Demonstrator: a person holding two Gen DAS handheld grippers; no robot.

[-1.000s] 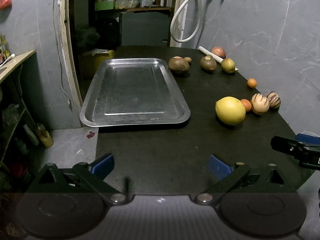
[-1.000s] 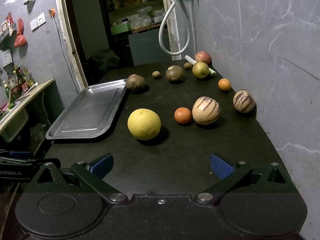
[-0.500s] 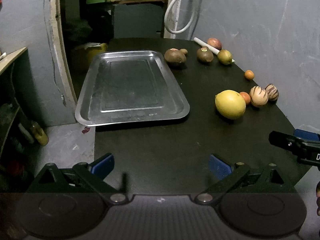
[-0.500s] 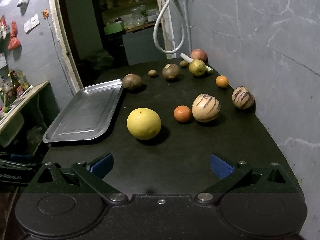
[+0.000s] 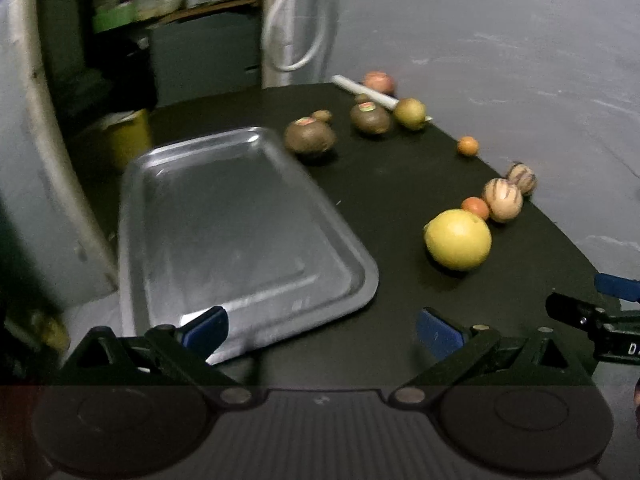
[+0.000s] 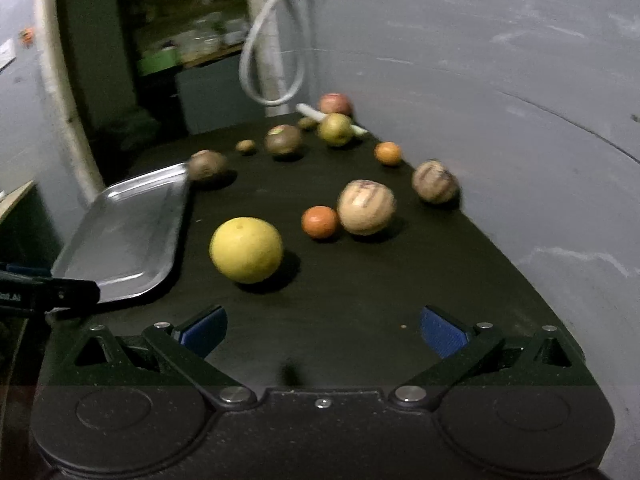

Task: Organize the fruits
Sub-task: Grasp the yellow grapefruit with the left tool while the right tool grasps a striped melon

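Observation:
A bare metal tray (image 5: 240, 232) lies on the left of a dark table (image 5: 392, 184); it also shows in the right wrist view (image 6: 128, 232). Loose fruit lies to its right: a big yellow citrus (image 6: 246, 250), a small orange (image 6: 320, 222), two striped melons (image 6: 366, 208) (image 6: 434, 182), another small orange (image 6: 387, 153), brown fruits (image 6: 207, 165) (image 6: 282, 140), a green-yellow fruit (image 6: 335, 130) and a reddish fruit (image 6: 335, 104). My left gripper (image 5: 322, 330) is open and empty over the tray's near corner. My right gripper (image 6: 322, 330) is open and empty, short of the yellow citrus (image 5: 458, 240).
A grey wall (image 6: 500, 80) runs along the table's right side. A white hose (image 6: 272, 60) hangs at the back, and a white stick (image 5: 364, 90) lies by the far fruit. A doorway with shelves (image 5: 160, 20) opens beyond the table. The table's left edge drops to the floor.
Both grippers have moved forward and swung a little; the tray and fruit appear nearer and blurred. The left view now sits over the tray's near corner. No fruit has moved.

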